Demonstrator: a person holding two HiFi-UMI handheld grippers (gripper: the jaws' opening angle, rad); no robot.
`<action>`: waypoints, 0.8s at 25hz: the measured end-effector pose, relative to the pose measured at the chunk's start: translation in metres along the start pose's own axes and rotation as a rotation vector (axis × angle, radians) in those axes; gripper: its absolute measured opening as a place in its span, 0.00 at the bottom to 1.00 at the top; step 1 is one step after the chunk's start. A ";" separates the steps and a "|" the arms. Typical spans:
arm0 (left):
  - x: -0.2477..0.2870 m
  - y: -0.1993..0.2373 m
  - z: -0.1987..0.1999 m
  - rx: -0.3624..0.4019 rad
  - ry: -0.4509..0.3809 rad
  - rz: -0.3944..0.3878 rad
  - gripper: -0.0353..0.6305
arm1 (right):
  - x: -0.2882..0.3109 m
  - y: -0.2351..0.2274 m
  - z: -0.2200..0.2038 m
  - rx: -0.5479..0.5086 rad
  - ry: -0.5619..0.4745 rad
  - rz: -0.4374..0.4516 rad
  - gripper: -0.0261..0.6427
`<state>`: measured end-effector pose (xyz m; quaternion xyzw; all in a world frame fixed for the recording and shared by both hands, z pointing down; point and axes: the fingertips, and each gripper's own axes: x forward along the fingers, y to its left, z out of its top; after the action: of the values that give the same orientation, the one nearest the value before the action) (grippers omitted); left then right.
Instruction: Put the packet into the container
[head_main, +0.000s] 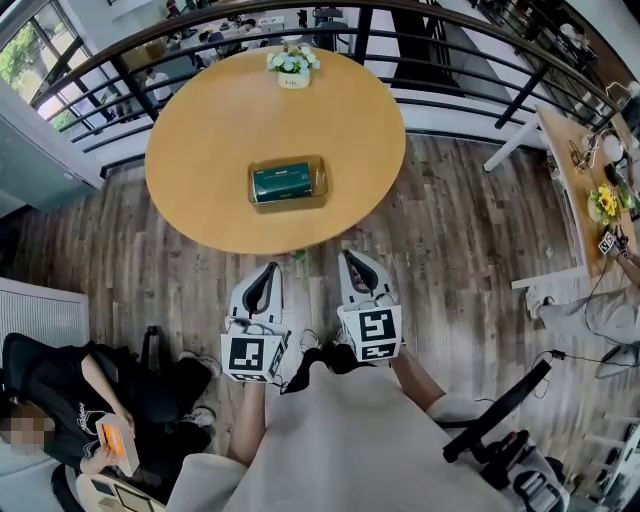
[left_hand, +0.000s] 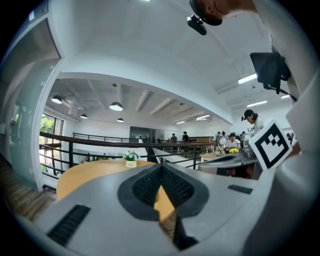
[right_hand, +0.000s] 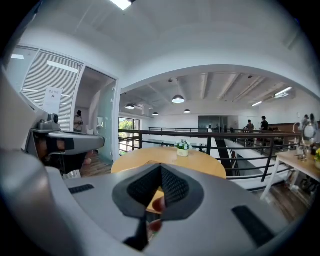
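Wood floor (head_main: 470, 230) all round you, railing (head_main: 440, 45) far off, round table (head_main: 200, 170) ahead. The packet (head_main: 284, 181) sits inside the container (head_main: 288, 204) mid-table. Your left gripper (head_main: 268, 272) and right gripper (head_main: 350, 258) are clenched, empty, near side.

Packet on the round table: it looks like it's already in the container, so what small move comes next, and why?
Probably just lower both to rest: the green packet lies inside the clear container, while the left gripper and right gripper are shut, short of the table.
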<state>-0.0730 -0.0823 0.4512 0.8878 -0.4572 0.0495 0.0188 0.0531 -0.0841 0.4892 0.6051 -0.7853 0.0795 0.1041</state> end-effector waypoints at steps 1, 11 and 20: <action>0.001 -0.002 0.001 0.002 0.002 0.004 0.06 | 0.000 -0.001 0.000 0.001 0.001 0.004 0.04; 0.012 -0.010 0.003 0.005 0.007 0.027 0.06 | 0.003 -0.014 0.001 0.009 -0.005 0.025 0.04; 0.020 -0.026 0.005 0.008 0.009 0.019 0.06 | 0.002 -0.021 0.003 -0.007 -0.010 0.041 0.04</action>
<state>-0.0401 -0.0834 0.4484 0.8834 -0.4651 0.0553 0.0168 0.0733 -0.0918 0.4869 0.5890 -0.7983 0.0759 0.1006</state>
